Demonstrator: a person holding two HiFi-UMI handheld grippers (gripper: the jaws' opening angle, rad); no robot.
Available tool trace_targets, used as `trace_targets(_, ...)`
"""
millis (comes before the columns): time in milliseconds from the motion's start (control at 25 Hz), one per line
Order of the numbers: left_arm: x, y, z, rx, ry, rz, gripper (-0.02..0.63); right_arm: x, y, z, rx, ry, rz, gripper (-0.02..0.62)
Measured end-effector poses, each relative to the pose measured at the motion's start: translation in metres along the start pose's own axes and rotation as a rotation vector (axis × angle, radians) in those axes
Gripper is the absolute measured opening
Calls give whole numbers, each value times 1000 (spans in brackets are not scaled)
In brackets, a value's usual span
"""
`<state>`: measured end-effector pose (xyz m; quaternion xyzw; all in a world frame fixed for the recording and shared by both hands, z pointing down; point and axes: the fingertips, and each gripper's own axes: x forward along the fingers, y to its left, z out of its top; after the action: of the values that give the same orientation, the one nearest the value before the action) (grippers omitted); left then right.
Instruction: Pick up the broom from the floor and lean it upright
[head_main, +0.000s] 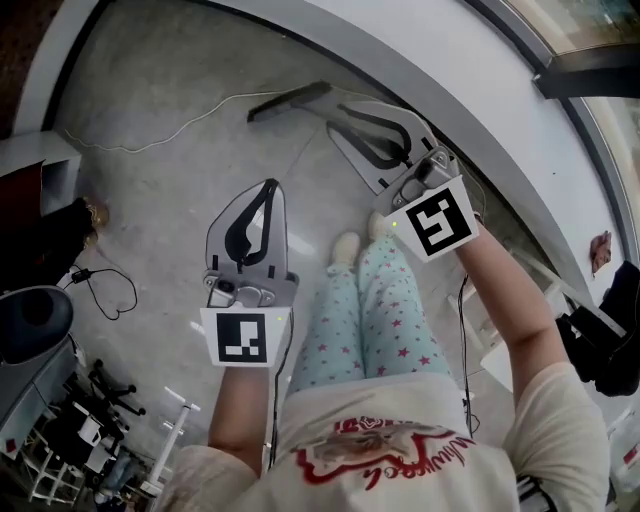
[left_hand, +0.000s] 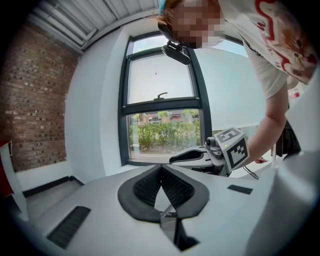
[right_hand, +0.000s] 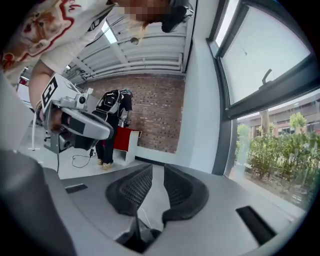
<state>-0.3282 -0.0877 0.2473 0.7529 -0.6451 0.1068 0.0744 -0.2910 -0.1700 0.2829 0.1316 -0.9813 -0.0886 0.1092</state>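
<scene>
In the head view a dark flat bar (head_main: 290, 101), which looks like the broom's head, lies on the grey floor near the curved white wall; I cannot make out its handle. My left gripper (head_main: 271, 186) hangs over the floor well short of it, its jaw tips touching and nothing between them. In its own view the left gripper (left_hand: 161, 169) points level at the window. My right gripper (head_main: 338, 122) hovers just right of the dark bar and apart from it. In its own view the right gripper (right_hand: 158, 170) stands open with only floor in the gap.
The person's legs in star-print trousers (head_main: 370, 320) stand between the grippers. A thin pale cable (head_main: 150, 125) runs left across the floor. A black chair (head_main: 30, 322), a black cord (head_main: 108, 290) and a red-and-white cabinet (head_main: 30, 175) are at the left. A dark-framed window (left_hand: 160, 107) is ahead.
</scene>
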Motion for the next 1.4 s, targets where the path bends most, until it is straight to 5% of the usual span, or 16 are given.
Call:
trace_targets(400,0,-6,24,22,-50,-4,17,-2,1,30,2,-48,-19,60)
trace_targets(720,2,-15,34,26,-51,-65,17,-33,-45,69,93,-148,-180,25)
trace_targets(1400,62,-124,67,60,-118,-384,17,-181,-98,55,130,-50,-500,23)
